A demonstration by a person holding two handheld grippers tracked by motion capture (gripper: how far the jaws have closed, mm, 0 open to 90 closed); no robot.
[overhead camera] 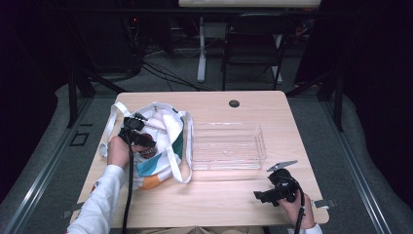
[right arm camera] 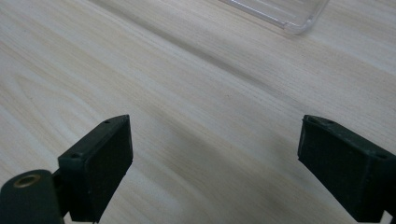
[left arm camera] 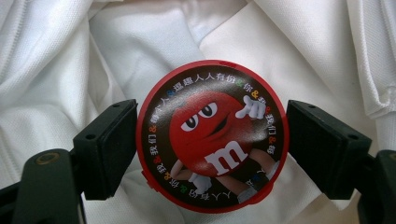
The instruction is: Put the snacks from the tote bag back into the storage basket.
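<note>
In the left gripper view a round red tin lay at the centre of the frame, face up toward the camera, with white bag cloth folded behind it on every side. The left gripper had a jaw on each flank of the tin: the left pad sat against the rim, and the right pad stood at the rim with at most a hair of white cloth showing between (too fine a gap to call). I judged it a grip just being made, the jaws closed on the tin rather than standing free.

The relation that mattered was simple. The tin lay straight ahead of the left gripper, between its jaws, its flat lid facing back along them; being round, it offered no long axis to line up, so the jaws crossed its full width.

In the high view the left gripper was at centre left of the frame, reaching down into the mouth of the bag. A clear tray stood just right of the bag, mid-frame, with nothing visible in it. The right gripper lay at lower right, well apart from the bag, its jaws wide apart over bare table with nothing between them. The left hand was plainly the nearer one.
</note>
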